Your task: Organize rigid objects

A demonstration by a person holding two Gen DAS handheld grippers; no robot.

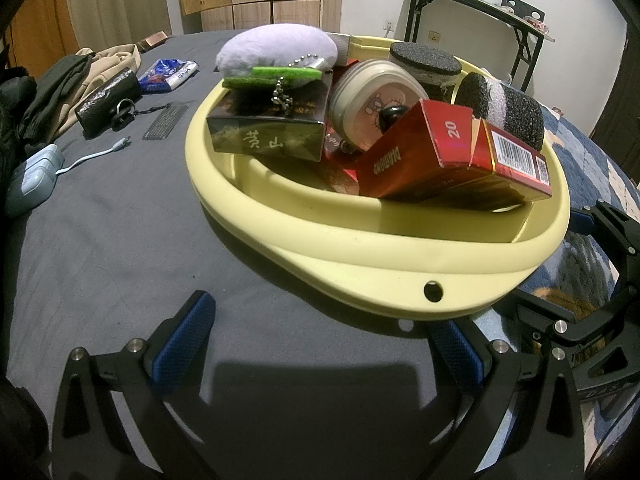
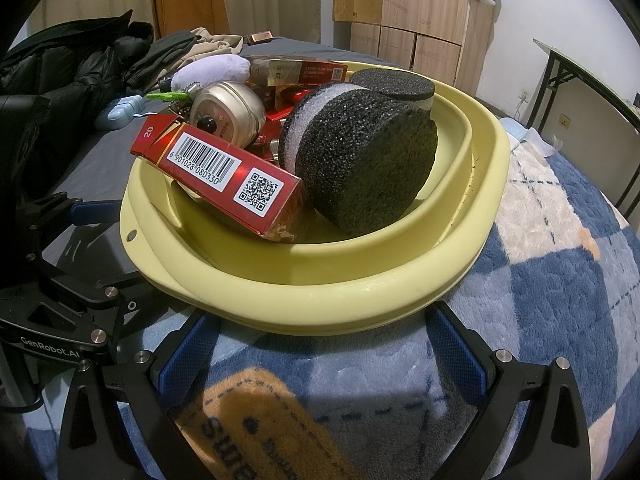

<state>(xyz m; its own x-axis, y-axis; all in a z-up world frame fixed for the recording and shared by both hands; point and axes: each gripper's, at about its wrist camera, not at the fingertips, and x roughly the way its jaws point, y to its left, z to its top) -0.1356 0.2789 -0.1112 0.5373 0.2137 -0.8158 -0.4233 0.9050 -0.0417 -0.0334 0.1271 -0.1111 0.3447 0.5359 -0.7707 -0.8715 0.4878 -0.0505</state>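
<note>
1. On my left wrist view, the left gripper (image 1: 324,344) stands wide, nothing between its blue pads, low over the grey sheet (image 1: 120,240) just short of the yellow basin (image 1: 360,256).
2. At the basin's left end sits a dark box with gold characters (image 1: 268,128), and a lilac plush keychain (image 1: 276,50) lies on top of it, its bead chain hanging over the box.
3. In the middle I see a round tin (image 1: 372,104) tipped on its side, leaning behind a red cigarette carton (image 1: 452,160).
4. To the right, two black foam discs (image 1: 504,110) rest against the far wall.
5. My right gripper (image 2: 320,350) is also spread wide and empty, over the blue patterned blanket (image 2: 560,300), its tips near the basin's rim.
</note>
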